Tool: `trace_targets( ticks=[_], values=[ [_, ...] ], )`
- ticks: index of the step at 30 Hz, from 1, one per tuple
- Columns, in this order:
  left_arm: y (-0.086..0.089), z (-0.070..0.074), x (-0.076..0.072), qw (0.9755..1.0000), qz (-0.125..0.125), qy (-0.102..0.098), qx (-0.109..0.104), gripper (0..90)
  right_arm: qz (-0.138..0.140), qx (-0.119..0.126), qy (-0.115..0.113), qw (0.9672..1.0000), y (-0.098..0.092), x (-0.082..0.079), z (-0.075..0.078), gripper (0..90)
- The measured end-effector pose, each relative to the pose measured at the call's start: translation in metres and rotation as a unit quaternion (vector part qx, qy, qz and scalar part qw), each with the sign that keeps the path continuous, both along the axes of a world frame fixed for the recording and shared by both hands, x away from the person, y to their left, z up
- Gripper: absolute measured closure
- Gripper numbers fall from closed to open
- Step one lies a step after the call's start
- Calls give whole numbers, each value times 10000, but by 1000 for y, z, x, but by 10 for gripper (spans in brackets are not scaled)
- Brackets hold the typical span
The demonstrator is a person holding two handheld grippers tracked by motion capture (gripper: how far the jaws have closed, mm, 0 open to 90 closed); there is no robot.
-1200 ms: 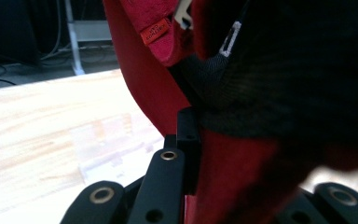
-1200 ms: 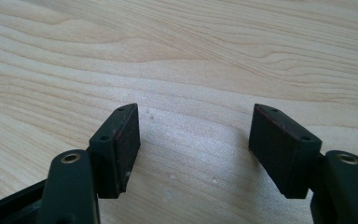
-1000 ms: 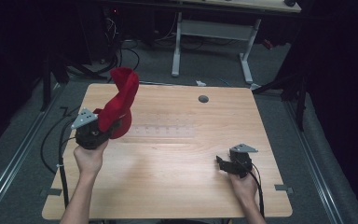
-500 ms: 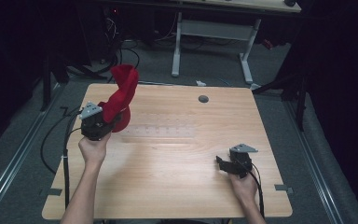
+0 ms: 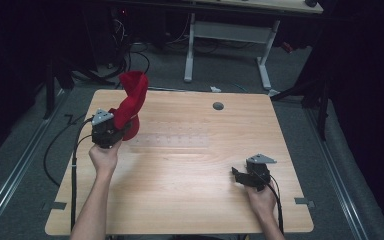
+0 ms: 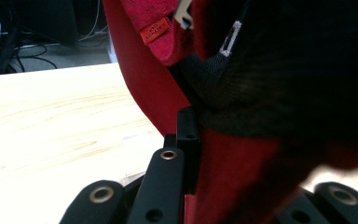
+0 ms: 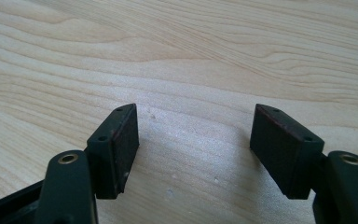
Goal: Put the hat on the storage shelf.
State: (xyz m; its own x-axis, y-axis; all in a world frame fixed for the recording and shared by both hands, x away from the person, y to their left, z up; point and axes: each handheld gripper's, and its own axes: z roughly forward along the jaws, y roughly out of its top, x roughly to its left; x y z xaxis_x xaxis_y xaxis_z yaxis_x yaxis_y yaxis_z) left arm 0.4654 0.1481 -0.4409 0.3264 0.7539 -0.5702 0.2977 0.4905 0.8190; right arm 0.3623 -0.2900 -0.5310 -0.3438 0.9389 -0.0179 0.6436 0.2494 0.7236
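Gripping a red fabric garment with a black mesh lining, the left tongs sit over the left side of the pale wooden bench, their jaws clamped on the cloth. From the high view the red fabric rises in a twisted column above the left tongs, with its lower bulge touching or just above the bench surface; which of the two cannot be told. In the left gripper view the garment hangs close before the camera, a small red sewn label near the top and black mesh to the right. The right tongs rest low near the bench's right front part, well apart from the garment. In the right gripper view their jaws stand wide apart over bare wood grain, holding nothing.
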Motion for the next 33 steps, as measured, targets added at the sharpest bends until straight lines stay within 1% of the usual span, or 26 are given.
trace_targets(
  ticks=[5,7,9,11,12,16,23,25,27,29,31,33],
  values=[
    [0,-5,2,10000,83,32,28,851,1,0,0,10000,0,0,0,327],
    [2,-6,3,9999,83,59,-41,850,1,2,4,10000,0,0,0,327],
    [1,-7,3,9999,95,57,-66,851,-4,2,2,10000,0,0,0,327],
    [0,-7,3,9999,81,60,-73,850,-4,3,3,10000,0,0,0,327],
    [-1,-8,4,9999,74,73,-41,850,-4,3,3,10000,0,0,0,327],
    [-3,-14,5,9998,70,163,-1,848,1,1,5,10000,0,0,0,326],
    [-3,-27,7,9993,57,363,-59,845,1,2,6,10000,0,0,0,326],
    [-3,-31,6,9993,30,368,-30,843,2,1,6,10000,0,0,0,326],
    [-3,-32,4,9993,-5,361,-48,834,1,3,6,10000,0,0,0,326],
    [-3,-32,3,9992,-48,390,-49,817,1,2,6,10000,0,0,0,326],
    [-4,-32,2,9993,-38,379,45,760,1,2,6,10000,0,0,0,326],
    [-4,-32,0,9990,-44,423,94,688,1,1,6,10000,0,0,0,326]
  ],
)
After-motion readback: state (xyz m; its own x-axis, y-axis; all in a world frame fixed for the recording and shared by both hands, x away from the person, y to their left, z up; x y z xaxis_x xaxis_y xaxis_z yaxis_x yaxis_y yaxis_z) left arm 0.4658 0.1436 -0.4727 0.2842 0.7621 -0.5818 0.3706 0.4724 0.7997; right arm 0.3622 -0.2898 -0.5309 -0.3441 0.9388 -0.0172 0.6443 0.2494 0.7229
